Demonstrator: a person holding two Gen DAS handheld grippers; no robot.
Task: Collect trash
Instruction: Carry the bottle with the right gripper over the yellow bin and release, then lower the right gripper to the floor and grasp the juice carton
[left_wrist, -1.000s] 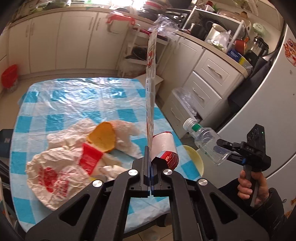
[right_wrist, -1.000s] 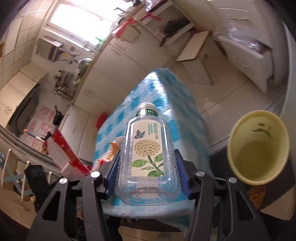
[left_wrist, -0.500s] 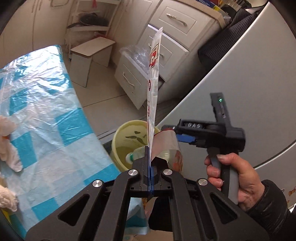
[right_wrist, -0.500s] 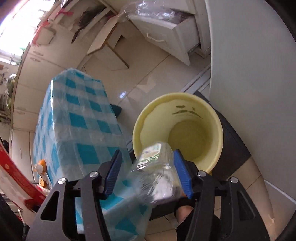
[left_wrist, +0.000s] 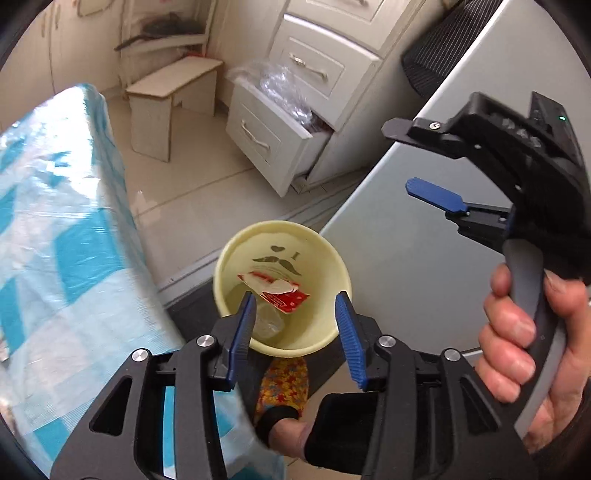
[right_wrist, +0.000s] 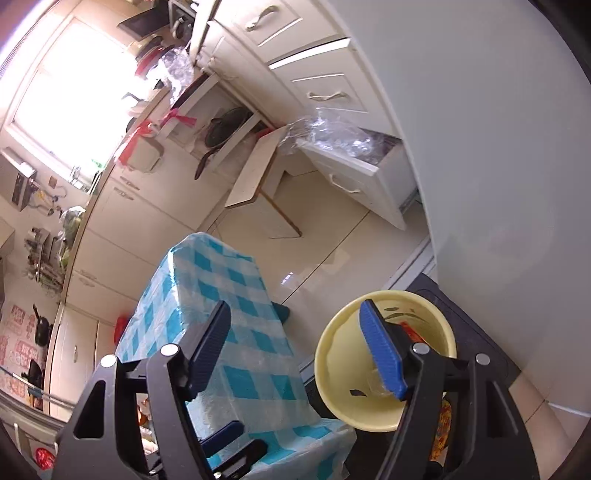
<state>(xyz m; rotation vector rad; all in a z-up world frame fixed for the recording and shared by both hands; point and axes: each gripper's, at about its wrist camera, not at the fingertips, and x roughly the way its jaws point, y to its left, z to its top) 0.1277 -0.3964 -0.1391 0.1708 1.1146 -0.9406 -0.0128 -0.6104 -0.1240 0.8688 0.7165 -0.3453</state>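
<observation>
— Where did the trash sit?

— Right of the checked table (left_wrist: 55, 229), inside the yellow bin (left_wrist: 334, 258): a red wrapper (left_wrist: 282, 291) over a clear bottle (left_wrist: 269, 323).

— And your tools?

— My left tool (left_wrist: 295, 325) hung spread and empty above the bin, placed for dropping; my right tool (right_wrist: 295, 347) was spread too.

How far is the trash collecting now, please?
Done: a red-and-white wrapper and a clear bottle lie in the yellow bin. In hand: nothing; left gripper and right gripper jaws are open. Whether trash is left on the table cannot be told.
</observation>
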